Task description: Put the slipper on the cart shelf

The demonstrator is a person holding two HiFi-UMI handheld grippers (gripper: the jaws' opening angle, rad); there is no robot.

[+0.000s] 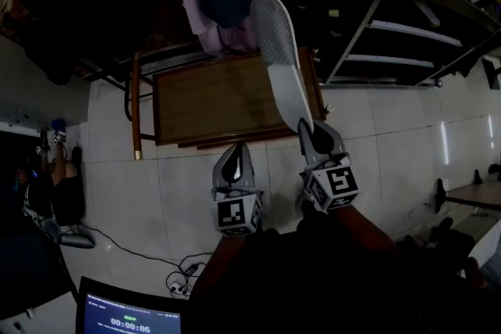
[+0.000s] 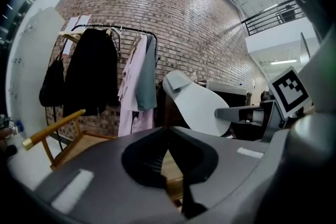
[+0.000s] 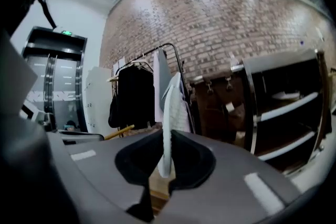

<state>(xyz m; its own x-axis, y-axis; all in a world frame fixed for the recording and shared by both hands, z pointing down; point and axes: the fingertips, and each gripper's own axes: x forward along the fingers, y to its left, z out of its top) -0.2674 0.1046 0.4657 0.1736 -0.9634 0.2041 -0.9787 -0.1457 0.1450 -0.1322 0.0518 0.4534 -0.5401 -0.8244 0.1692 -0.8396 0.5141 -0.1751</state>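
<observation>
A pale grey slipper (image 1: 280, 62) sticks up and away from my right gripper (image 1: 311, 135), which is shut on its heel end. In the right gripper view the slipper (image 3: 168, 113) stands edge-on between the jaws. My left gripper (image 1: 234, 160) hangs beside it on the left, shut and holding nothing. From the left gripper view the slipper's sole (image 2: 197, 107) shows broad side on, in the right gripper's fingers (image 2: 244, 113). The black cart with pale shelves (image 1: 403, 31) stands at the upper right, and again at the right of the right gripper view (image 3: 286, 105).
A wooden table (image 1: 227, 98) with a chair (image 1: 135, 102) sits just beyond both grippers. Garments on a clothes rack (image 2: 105, 76) hang before a brick wall. A person (image 1: 55, 192) is at the left edge; a screen (image 1: 129, 317) and floor cables (image 1: 180, 285) lie near me.
</observation>
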